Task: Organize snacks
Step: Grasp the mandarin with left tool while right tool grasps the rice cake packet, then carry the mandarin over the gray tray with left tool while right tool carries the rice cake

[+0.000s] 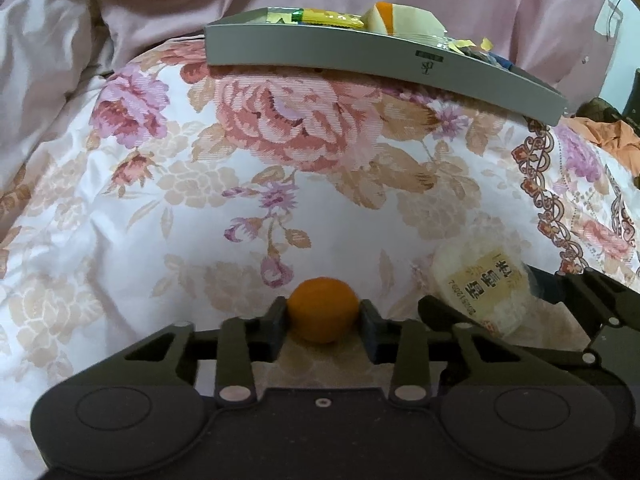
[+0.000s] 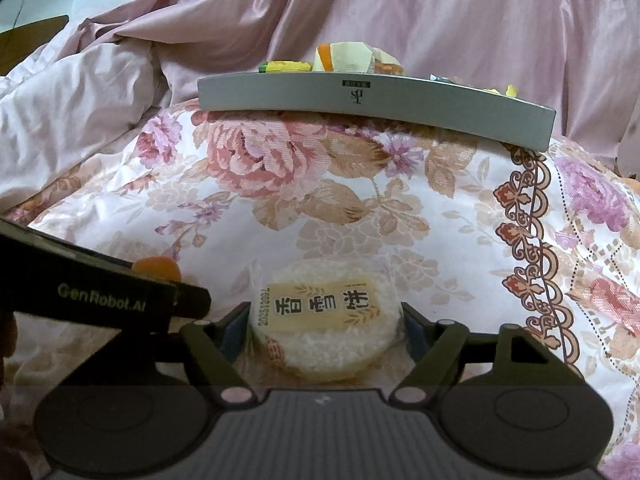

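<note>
My left gripper (image 1: 324, 312) is shut on a small orange fruit (image 1: 323, 309), low over the floral bedspread (image 1: 200, 208). My right gripper (image 2: 325, 320) is shut on a round white rice cracker in a clear wrapper (image 2: 326, 320). The cracker also shows in the left wrist view (image 1: 484, 286), with the right gripper (image 1: 560, 304) around it. The orange fruit (image 2: 157, 269) and the left gripper's body (image 2: 100, 296) show at the left of the right wrist view. A grey tray (image 1: 360, 54) holding several wrapped snacks (image 1: 384, 18) sits farther back on the bed; it also shows in the right wrist view (image 2: 360, 98).
Crumpled pink bedding (image 1: 160, 4) rises behind and left of the tray. Orange cloth (image 1: 612, 136) lies at the far right past the bedspread's patterned border (image 1: 540, 200). The two grippers sit close side by side.
</note>
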Demonstrator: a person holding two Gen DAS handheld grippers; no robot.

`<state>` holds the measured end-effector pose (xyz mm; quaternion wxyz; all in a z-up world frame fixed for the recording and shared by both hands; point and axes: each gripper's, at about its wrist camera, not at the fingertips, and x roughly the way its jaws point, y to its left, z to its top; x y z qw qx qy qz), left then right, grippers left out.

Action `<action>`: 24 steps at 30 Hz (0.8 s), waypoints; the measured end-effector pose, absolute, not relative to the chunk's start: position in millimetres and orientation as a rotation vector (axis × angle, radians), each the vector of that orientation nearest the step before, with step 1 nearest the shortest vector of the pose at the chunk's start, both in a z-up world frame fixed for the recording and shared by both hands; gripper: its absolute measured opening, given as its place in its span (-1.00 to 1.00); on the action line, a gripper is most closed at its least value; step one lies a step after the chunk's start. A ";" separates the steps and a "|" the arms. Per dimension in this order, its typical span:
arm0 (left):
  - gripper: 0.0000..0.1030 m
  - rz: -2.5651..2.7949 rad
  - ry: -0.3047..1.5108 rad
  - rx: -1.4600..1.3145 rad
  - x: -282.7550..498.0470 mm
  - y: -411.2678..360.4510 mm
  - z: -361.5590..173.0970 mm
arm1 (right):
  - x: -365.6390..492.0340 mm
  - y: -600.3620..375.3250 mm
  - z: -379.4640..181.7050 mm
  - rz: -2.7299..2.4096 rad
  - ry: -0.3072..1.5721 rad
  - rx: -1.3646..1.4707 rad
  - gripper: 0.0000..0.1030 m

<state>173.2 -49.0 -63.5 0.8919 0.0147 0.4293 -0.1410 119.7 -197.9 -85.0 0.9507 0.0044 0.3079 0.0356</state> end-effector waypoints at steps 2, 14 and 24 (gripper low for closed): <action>-0.26 -0.292 0.890 0.027 172.2 -47.8 -63.5 | 118.6 -195.4 -84.3 0.074 0.619 -0.004 0.48; -0.28 -0.256 0.879 0.005 168.9 -47.3 -57.2 | 114.0 -189.8 -78.0 0.091 0.556 -0.039 0.47; -0.28 -0.235 0.797 -0.025 184.2 -53.4 -23.4 | 115.5 -200.1 -54.6 0.070 0.477 0.004 0.47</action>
